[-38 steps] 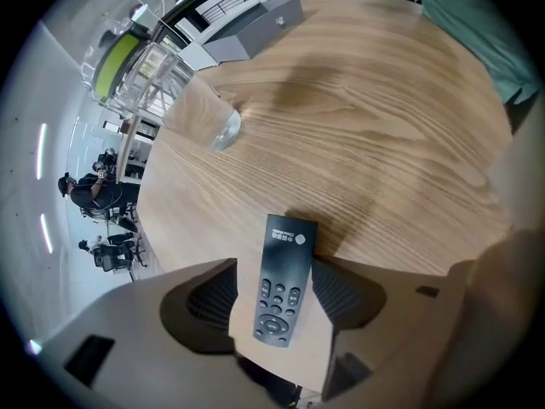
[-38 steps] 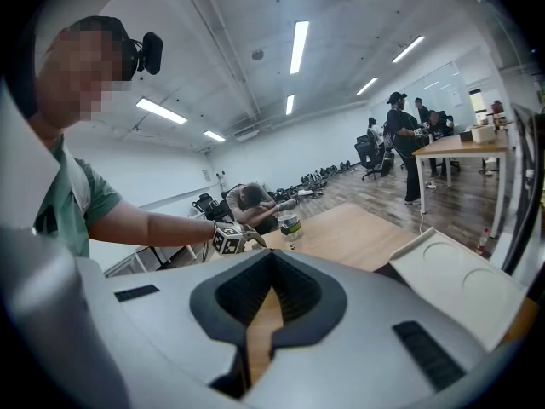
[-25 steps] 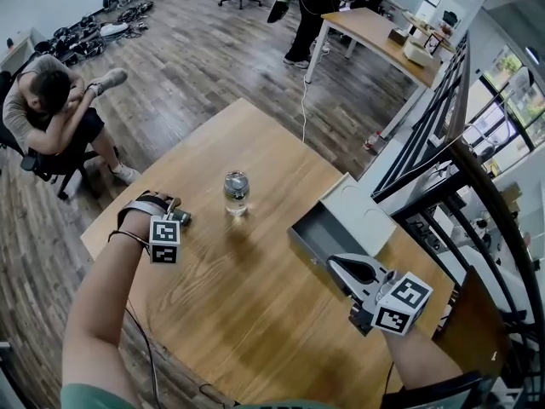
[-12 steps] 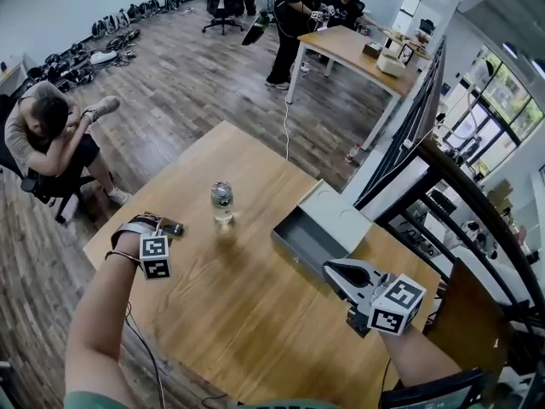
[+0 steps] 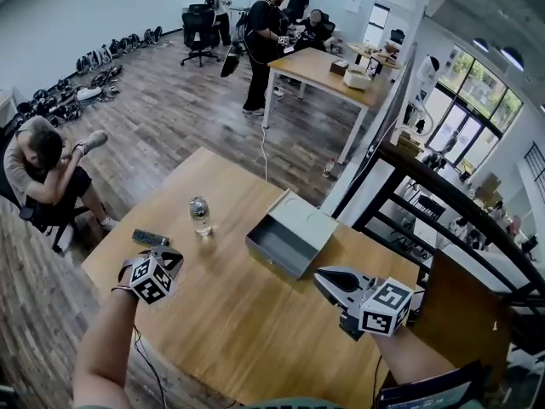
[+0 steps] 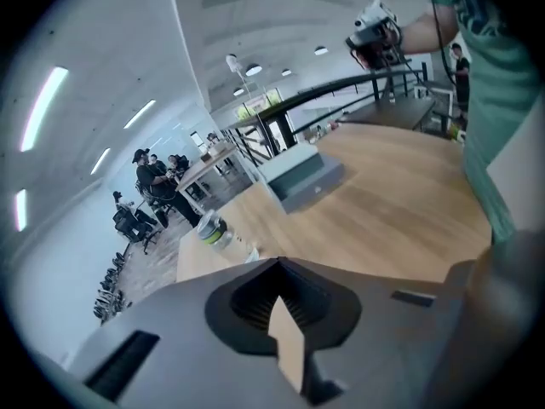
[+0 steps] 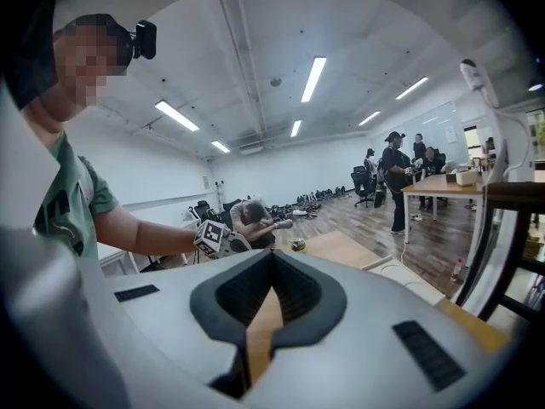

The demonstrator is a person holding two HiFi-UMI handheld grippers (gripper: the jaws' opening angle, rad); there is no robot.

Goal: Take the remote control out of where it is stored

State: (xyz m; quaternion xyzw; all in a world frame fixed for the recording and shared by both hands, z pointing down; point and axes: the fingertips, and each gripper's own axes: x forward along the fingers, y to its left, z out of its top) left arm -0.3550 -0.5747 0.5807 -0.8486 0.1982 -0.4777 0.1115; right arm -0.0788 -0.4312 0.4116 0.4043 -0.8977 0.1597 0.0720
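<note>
Remote control [image 5: 150, 238]: lies flat on the wooden table [image 5: 247, 331] at the left of the head view, outside the open grey drawer [image 5: 289, 244] at centre.
Water bottle [image 5: 200, 216]: upright between them.
Left gripper [image 5: 173, 257]: just below the remote, clear of it; jaws have just been closing and now meet on nothing.
Right gripper [image 5: 318, 273]: lower right of the drawer; jaws together, nothing held.

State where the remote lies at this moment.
In the head view, the remote lies flat on the left part of the table, near its far-left edge. It is left of the bottle and just beyond the left tool.
</note>
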